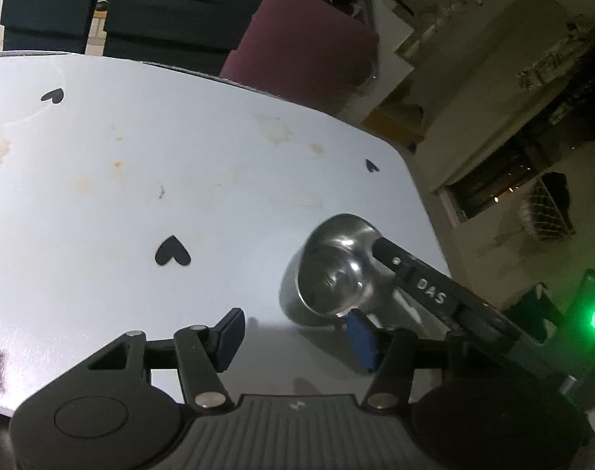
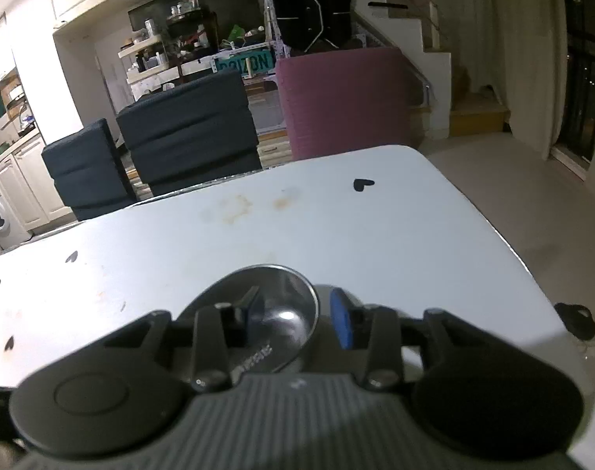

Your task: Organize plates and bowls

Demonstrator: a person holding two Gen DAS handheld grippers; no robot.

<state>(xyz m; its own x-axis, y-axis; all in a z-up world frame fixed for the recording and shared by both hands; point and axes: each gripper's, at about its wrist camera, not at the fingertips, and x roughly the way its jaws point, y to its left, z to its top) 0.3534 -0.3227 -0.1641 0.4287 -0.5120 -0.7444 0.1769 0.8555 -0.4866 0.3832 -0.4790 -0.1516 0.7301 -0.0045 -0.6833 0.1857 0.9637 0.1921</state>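
Now: steel bowl (image 1: 332,270) sits upright on the tabletop (image 1: 141,180), near its corner at 3 o'clock in the left wrist view. Round, shallow, thin flared rim, polished inside with a bright highlight at the bottom; outer wall looks duller.

Right gripper (image 2: 297,321) straddles the bowl's (image 2: 274,313) rim at about 3 o'clock in the right wrist view: one finger inside, one outside, jaws partly closed. Whether the pads already press on the wall I cannot tell; the near rim is hidden behind the linkage. In the left wrist view its black finger reaches into the bowl from 3 o'clock.

Left gripper (image 1: 297,333) is partly open and holds nothing. Its blue pad (image 1: 362,340) lies just beside the bowl's near rim at 6 o'clock; the other pad stands over bare tabletop.

Judgement on the step: a rim pinch on the bowl by the right gripper. To do it well, seat the pads deep over the rim before closing fully, since polished metal is slick and a shallow bite may slip or tip the bowl. Lift straight, keeping the rim level. Keep the left gripper off the bowl, or use it to steady the far wall.

Tabletop: smooth, glossy white, rounded corners, black heart stickers (image 1: 172,252), faint orange-brown stains (image 1: 276,131). Beyond the far edge: dark padded chairs (image 2: 192,141) and a ribbed maroon one (image 2: 344,102).
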